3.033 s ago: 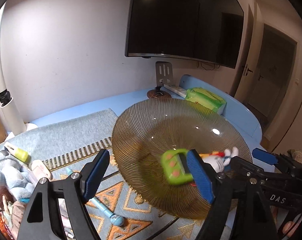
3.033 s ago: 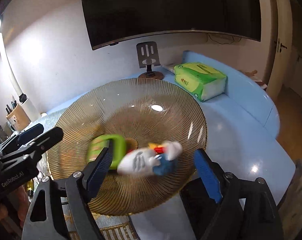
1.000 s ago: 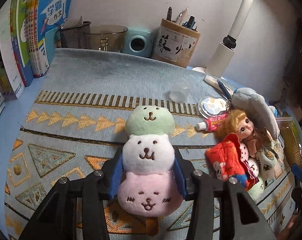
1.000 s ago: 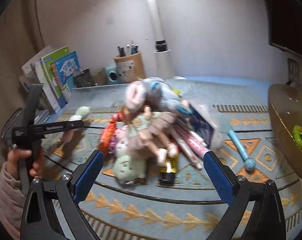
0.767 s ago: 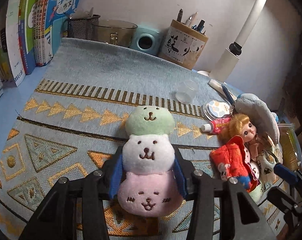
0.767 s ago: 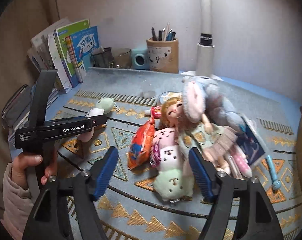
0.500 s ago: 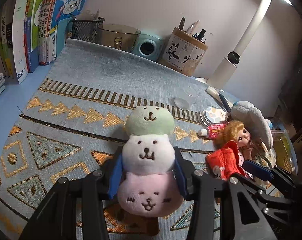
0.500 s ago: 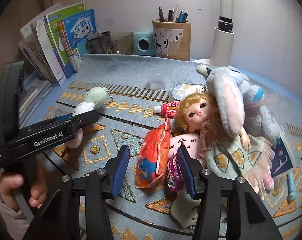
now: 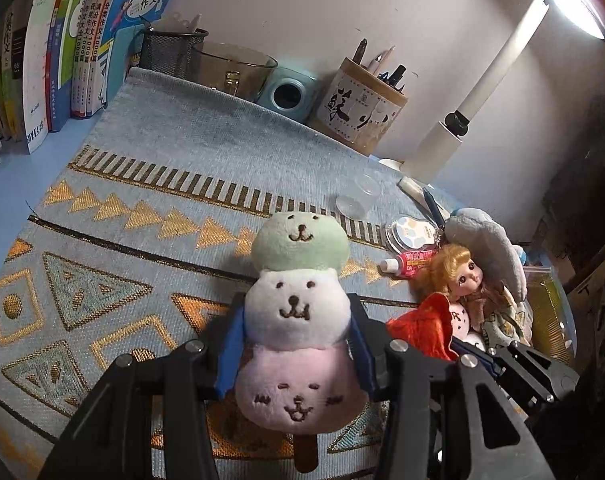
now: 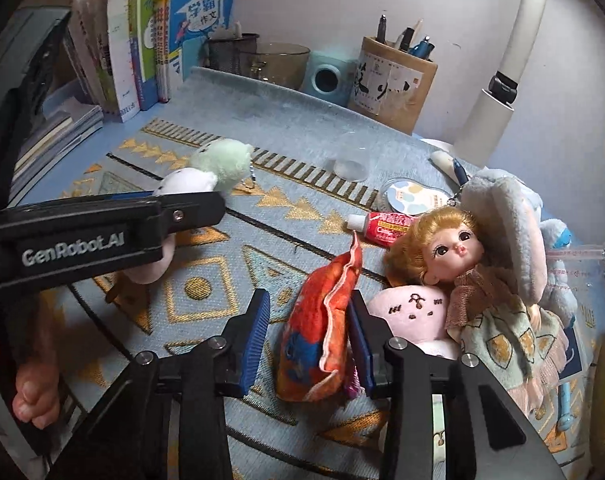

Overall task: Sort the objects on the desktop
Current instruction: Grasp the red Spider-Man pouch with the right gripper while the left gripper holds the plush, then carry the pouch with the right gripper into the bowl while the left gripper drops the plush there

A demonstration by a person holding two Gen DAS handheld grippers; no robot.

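Observation:
My left gripper (image 9: 296,344) is shut on a plush of three stacked bears (image 9: 298,312), green over white over pink, held just above the patterned mat (image 9: 102,264). The right wrist view shows that plush (image 10: 206,172) at the left, behind the left gripper's black finger. My right gripper (image 10: 308,340) straddles an upright red snack packet (image 10: 322,320). Its right pad touches the packet and its left pad stands a little apart, so the gripper is open. In the left wrist view the red packet (image 9: 422,324) lies at the right, beside the doll.
Right of the packet lie a blonde doll (image 10: 450,248), a grey plush (image 10: 502,224), a pink plush (image 10: 414,312) and a red tube (image 10: 386,224). A clear cup (image 10: 350,160), pen holder (image 10: 394,80), lamp (image 10: 498,92) and books (image 10: 162,40) stand behind. A hand (image 10: 30,396) holds the left gripper.
My right gripper has come down over the toy pile and narrowed its jaws around the red packet. The left gripper keeps hold of the bear plush and has drifted slightly.

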